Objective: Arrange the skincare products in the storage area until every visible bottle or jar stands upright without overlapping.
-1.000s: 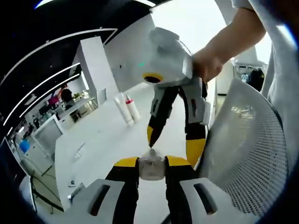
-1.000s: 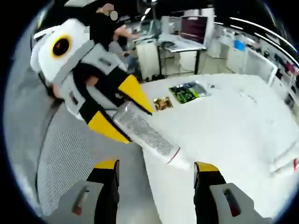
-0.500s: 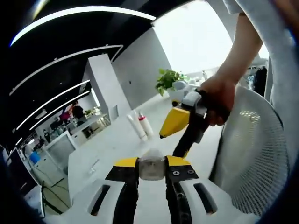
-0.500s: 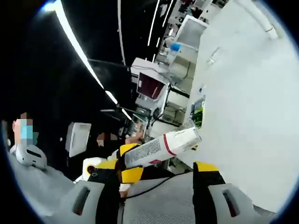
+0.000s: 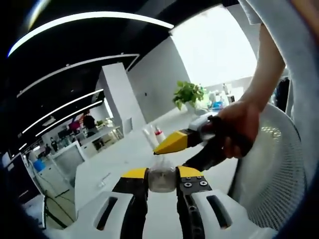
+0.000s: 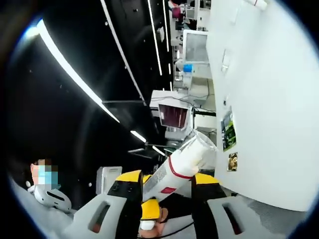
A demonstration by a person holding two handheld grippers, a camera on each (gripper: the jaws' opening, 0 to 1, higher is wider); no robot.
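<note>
The white tube (image 6: 185, 160) with a red band sat clamped between the jaws of the right hand-held gripper (image 6: 167, 181), pointing toward one o'clock in the right gripper view, while the left hand-held gripper (image 5: 162, 174) was closed on its other, crimped end. Both were held in the air above the white bench (image 6: 269, 99). To do the step well, one gripper should probably let go first, so the other could carry the tube down beside the two bottles (image 5: 154, 135) standing at twelve o'clock and set it upright without touching them.
</note>
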